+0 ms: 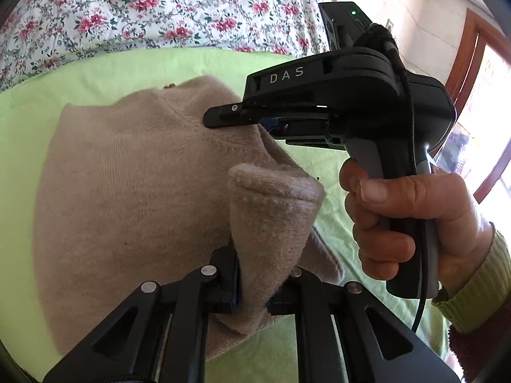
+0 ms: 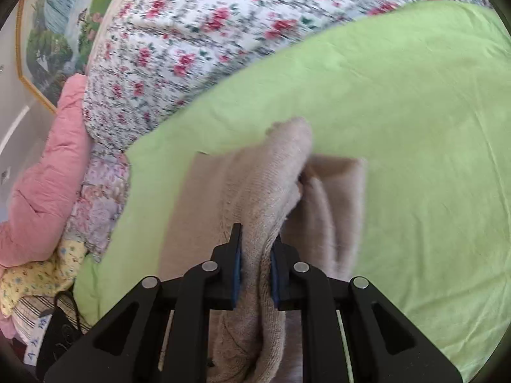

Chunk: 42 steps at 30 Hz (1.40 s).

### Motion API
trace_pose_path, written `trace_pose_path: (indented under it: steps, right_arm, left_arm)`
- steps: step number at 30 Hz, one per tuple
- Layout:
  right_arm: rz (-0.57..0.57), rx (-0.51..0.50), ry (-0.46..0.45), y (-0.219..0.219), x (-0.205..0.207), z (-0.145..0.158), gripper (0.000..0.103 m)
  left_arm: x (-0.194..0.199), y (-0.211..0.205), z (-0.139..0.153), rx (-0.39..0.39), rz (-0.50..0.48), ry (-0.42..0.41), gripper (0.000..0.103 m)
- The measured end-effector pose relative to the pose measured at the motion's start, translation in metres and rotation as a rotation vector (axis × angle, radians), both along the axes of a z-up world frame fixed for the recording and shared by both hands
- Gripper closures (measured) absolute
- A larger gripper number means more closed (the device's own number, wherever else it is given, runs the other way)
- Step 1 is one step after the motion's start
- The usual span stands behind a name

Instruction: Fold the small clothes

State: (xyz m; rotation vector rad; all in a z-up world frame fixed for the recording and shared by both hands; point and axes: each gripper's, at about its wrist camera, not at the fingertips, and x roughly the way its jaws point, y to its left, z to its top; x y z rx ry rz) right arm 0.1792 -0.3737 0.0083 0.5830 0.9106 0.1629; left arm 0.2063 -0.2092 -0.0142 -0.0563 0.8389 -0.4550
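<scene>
Left wrist: beige sweater point(image 1: 134, 191) fold pinched between each hand-held gripper's fingers, left point(image 1: 252, 284), right point(image 2: 255, 268).

The knit sweater point(image 1: 127, 191) is plain beige. Under it lies a light green sheet point(image 2: 399, 111), and at the far side a white bedcover point(image 1: 143, 3) printed with pink-red flowers and grey-green leaves. To the left sits a pink quilt point(image 2: 51, 172) (beside a pale yellow flowered cloth point(image 2: 35, 277)). Both grippers are black, with blue pads point(image 2: 238, 265).
</scene>
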Motion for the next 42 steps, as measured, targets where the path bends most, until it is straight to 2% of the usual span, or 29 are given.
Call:
trace_pose_path:
  steps: [10, 12, 13, 15, 17, 19, 21, 22, 25, 28, 30, 31, 35, 39, 42]
  right_arm:
    - [-0.002, -0.005, -0.018, -0.001, -0.008, -0.007, 0.087]
    - [-0.008, -0.012, -0.018, 0.000, -0.011, -0.006, 0.087]
    - [-0.013, -0.020, -0.013, 0.000, -0.011, -0.006, 0.087]
    - [-0.033, -0.038, 0.001, 0.000, -0.013, -0.005, 0.082]
    - [-0.048, -0.071, 0.006, 0.001, -0.020, -0.001, 0.070]
    - [-0.055, -0.090, 0.006, 0.003, -0.026, 0.003, 0.062]
    - [-0.069, -0.117, 0.006, 0.004, -0.036, 0.008, 0.046]
    - [-0.076, -0.125, 0.003, 0.004, -0.041, 0.009, 0.038]
    - [-0.091, -0.099, 0.000, 0.002, -0.055, 0.008, 0.033]
    - [-0.113, -0.032, 0.020, -0.006, -0.064, -0.001, 0.030]
    - [-0.120, 0.035, 0.026, -0.012, -0.067, -0.007, 0.028]
    - [-0.122, 0.051, 0.029, -0.012, -0.067, -0.009, 0.026]
    - [-0.117, 0.081, 0.058, -0.011, -0.060, -0.017, 0.025]
    - [-0.097, 0.105, 0.067, -0.008, -0.052, -0.023, 0.024]
    - [-0.091, 0.103, 0.071, -0.008, -0.047, -0.025, 0.024]
  left_arm:
    - [0.007, -0.001, -0.002, -0.011, -0.016, 0.010, 0.091]
    - [0.006, -0.003, -0.003, -0.012, -0.027, 0.016, 0.087]
    - [0.008, -0.003, -0.003, -0.011, -0.033, 0.024, 0.079]
    - [0.008, -0.001, -0.001, -0.020, -0.059, 0.038, 0.068]
    - [0.001, 0.005, 0.002, -0.031, -0.085, 0.053, 0.054]
    - [-0.006, 0.016, 0.006, -0.045, -0.105, 0.066, 0.053]
    - [-0.014, 0.030, 0.011, -0.055, -0.107, 0.073, 0.049]
    - [-0.018, 0.035, 0.013, -0.060, -0.103, 0.077, 0.044]
    - [-0.024, 0.067, 0.020, -0.074, -0.060, 0.093, 0.032]
    - [-0.022, 0.102, 0.024, -0.083, 0.008, 0.103, 0.028]
    - [-0.013, 0.124, 0.024, -0.119, 0.052, 0.129, 0.025]
    - [-0.003, 0.139, 0.022, -0.147, 0.081, 0.154, 0.025]
    - [0.029, 0.164, 0.011, -0.182, 0.149, 0.236, 0.024]
    - [0.055, 0.185, -0.005, -0.317, 0.172, 0.315, 0.024]
    - [0.075, 0.187, -0.017, -0.369, 0.172, 0.365, 0.024]
